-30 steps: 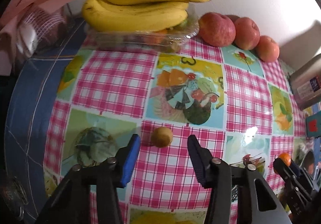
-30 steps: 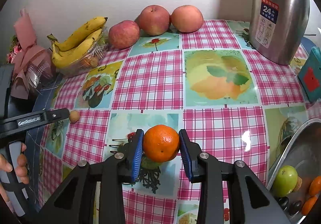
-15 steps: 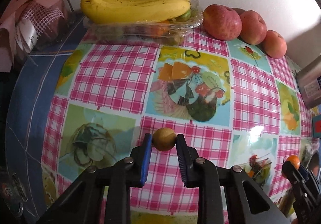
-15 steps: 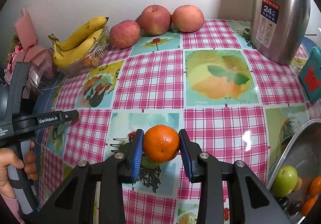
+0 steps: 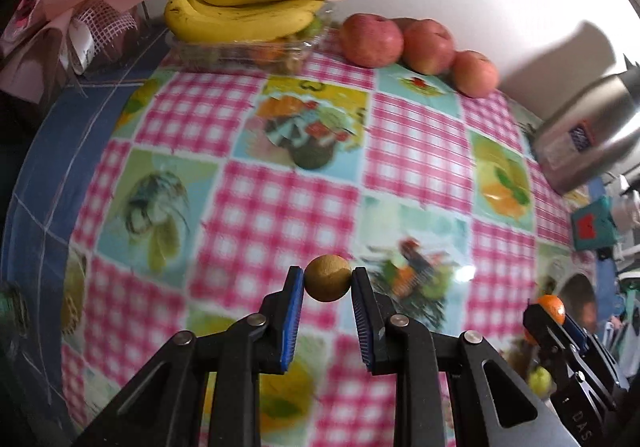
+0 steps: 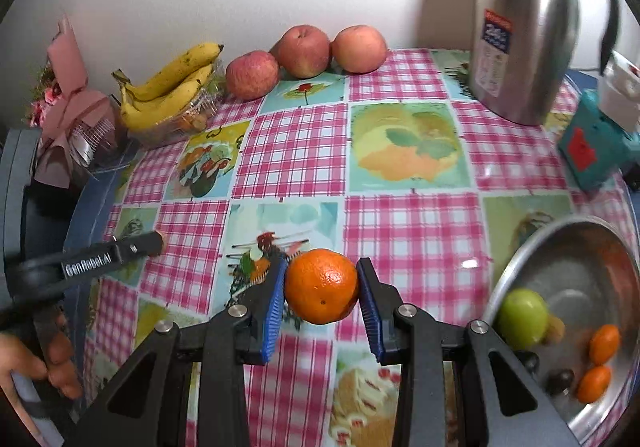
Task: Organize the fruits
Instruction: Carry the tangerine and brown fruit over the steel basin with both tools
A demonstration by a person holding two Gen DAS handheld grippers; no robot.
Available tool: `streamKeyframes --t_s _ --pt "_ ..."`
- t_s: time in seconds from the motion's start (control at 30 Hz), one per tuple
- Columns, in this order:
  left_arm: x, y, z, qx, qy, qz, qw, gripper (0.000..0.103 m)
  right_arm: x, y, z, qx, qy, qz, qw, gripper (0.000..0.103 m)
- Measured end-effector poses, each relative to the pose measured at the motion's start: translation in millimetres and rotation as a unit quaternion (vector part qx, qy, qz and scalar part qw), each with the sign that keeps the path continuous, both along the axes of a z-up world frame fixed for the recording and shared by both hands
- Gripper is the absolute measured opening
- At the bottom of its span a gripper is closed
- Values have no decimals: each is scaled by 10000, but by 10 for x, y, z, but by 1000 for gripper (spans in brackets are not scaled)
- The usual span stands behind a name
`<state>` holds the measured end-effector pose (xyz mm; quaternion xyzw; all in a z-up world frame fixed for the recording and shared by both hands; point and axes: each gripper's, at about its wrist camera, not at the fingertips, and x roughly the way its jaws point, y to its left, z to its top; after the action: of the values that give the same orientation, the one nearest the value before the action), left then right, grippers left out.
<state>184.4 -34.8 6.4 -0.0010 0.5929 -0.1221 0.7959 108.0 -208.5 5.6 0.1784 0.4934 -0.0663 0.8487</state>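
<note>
My left gripper (image 5: 327,281) is shut on a small round brownish-yellow fruit (image 5: 328,277), held above the checked tablecloth (image 5: 272,207). In the right wrist view my right gripper (image 6: 322,283) is shut on an orange (image 6: 322,285), lifted over the cloth. A steel bowl (image 6: 520,259) at the lower right holds a green fruit (image 6: 523,318), small oranges (image 6: 604,343) and dark fruits. The left gripper (image 6: 158,243) shows at the left edge, a hand (image 6: 52,367) on its handle. The right gripper with its orange (image 5: 551,307) appears at the right of the left wrist view.
Bananas (image 5: 248,11) lie on a clear plastic box (image 5: 256,51) by the wall, with three apples (image 5: 424,41) beside them. A steel thermos jug (image 6: 524,27) and a teal box (image 6: 588,151) stand at the back right. A pink bouquet (image 6: 68,95) is at the left.
The left gripper closed on the small brownish fruit, then lifted it and carried it to the right over the cloth. The right gripper rose slightly with the orange; more of the bowl shows.
</note>
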Motion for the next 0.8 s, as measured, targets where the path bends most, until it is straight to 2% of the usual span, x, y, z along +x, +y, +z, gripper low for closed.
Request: streamKeyframes --t_s 0.13,0.33,0.6,0.8 --pt "-266 -68 104 -160 -52 -40 9999 26 -221 -44 153 -16 -45 -60 10000 36" --pt "-693 -198 106 -519 -51 -33 9986 26 -586 -145 310 -113 -103 -190 9997 36" --pt "-1148 -489 75 -610 -208 -175 9978 26 -1057 -352 323 -153 -34 -439 9989 37" --pt "-1329 -768 217 -715 -413 -486 9954 26 -1269 -503 337 -280 15 -610 9977 37"
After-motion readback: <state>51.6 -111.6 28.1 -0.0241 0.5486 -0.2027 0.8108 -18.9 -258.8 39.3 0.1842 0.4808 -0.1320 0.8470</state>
